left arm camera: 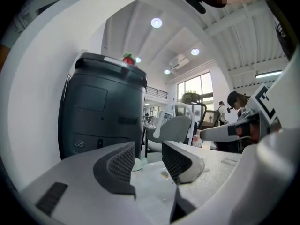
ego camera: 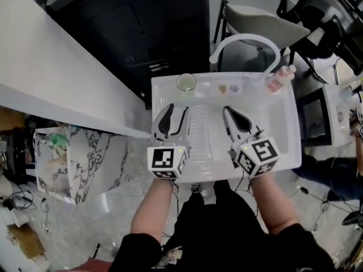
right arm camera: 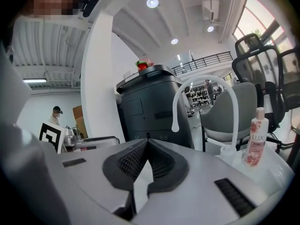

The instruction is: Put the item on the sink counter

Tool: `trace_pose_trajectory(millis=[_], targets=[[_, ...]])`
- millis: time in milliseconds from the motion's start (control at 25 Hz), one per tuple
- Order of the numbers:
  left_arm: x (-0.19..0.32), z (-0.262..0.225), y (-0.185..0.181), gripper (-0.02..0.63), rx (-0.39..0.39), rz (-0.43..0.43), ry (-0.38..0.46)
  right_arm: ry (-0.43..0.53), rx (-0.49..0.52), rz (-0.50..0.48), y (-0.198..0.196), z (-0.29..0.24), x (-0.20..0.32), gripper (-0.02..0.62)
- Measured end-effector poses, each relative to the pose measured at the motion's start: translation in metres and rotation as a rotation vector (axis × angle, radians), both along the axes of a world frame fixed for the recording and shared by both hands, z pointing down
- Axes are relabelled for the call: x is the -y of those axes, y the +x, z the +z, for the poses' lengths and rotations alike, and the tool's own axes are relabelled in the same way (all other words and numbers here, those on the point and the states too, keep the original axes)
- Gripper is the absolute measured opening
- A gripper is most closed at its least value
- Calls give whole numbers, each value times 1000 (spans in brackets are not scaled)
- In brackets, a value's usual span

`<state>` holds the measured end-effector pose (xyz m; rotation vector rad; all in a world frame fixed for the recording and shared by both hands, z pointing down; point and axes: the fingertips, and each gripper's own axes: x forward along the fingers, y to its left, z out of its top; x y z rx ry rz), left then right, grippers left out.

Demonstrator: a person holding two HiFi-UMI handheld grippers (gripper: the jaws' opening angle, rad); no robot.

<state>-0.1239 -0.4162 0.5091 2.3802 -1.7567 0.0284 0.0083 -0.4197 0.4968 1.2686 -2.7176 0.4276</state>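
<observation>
A clear glass (ego camera: pixel 186 82) stands upright on the back left of the white sink counter (ego camera: pixel 161 89). In the head view my left gripper (ego camera: pixel 178 107) hovers over the sink's left side, short of the glass, open and empty. Through the left gripper view the glass (left arm camera: pixel 138 163) shows low down beyond the spread jaws of the left gripper (left arm camera: pixel 149 161), not touched. My right gripper (ego camera: pixel 226 110) hangs over the sink's right half, shut on nothing; its pads meet at the tips of the right gripper (right arm camera: pixel 147 146).
A white curved faucet (ego camera: pixel 247 41) rises at the sink's back, with a pink soap bottle (ego camera: pixel 281 79) beside it and two small items (ego camera: pixel 228 88) on the ledge. A black machine (ego camera: pixel 147 21) stands behind, a white table (ego camera: pixel 45 67) to the left, a chair (ego camera: pixel 261 16) behind.
</observation>
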Motion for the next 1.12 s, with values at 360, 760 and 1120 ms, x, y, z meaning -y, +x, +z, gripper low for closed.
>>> trace_pose_trajectory(millis=[360,760,1120], targets=[[-68,-86,-4,157,13,83,136,84,16,24,-11,-37,-47,-3],[-137,-138,-16,5,5,164,172,179,22,72,-22,-88,-110,-2],[-184,-126,14,3,-6,243,79,209,12,108,-2,-110,-158,-2]])
